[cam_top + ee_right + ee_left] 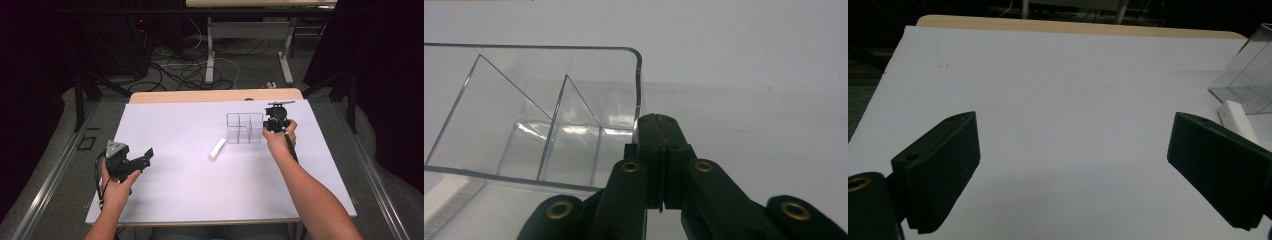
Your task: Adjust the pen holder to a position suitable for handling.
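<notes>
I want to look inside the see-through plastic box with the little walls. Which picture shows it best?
The right gripper view: the clear plastic divided box is close up, its inner walls plain, with the right gripper shut at its edge. The high view shows it whole but small. The left gripper view catches one corner.

Up top in the high view, the room sits dark, with black drapes [30,75] closing in at the left and right edges. Centre frame, the bench [165,200] carries a white sheet, and a strip of pale wood edge [215,96] peeks out along its far side. Beyond it, grey carpet floor [245,70] with a tangle of black and white cables [185,67] (quite a nest there). A second table [260,4] stands at the top, light top on white metal legs [210,50]. Metal rails [45,185] run diagonally down the lower left and lower right. A small red light [141,21] glows at upper left.
</notes>
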The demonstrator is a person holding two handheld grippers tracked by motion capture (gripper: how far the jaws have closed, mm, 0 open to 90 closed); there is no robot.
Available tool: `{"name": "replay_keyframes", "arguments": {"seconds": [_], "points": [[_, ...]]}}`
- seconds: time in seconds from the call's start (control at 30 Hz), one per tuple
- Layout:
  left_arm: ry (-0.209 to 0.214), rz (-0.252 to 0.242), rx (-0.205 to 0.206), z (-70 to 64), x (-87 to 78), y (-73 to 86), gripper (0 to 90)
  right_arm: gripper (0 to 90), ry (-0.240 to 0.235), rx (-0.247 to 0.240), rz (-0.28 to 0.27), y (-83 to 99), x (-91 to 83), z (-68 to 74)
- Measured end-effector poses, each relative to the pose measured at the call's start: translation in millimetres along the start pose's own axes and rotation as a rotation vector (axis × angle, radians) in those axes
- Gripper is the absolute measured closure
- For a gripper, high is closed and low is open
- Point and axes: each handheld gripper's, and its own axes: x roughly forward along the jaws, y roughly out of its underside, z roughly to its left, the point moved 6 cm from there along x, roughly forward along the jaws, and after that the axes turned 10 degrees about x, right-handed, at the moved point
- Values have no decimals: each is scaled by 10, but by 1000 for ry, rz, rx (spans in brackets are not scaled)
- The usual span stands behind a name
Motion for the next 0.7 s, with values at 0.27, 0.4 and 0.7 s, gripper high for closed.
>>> {"name": "replay_keyframes", "arguments": {"seconds": [0.27,0.4,0.7], "points": [[3,8,0,-9,8,14,67,808,-34,-13,-8,-38,11,-60],[4,14,5,-8,2,27,67,767,-54,-57,-66,-97,-66,-50],[0,16,5,-9,-8,34,69,638,-130,-148,-115,-148,-238,35]]}}
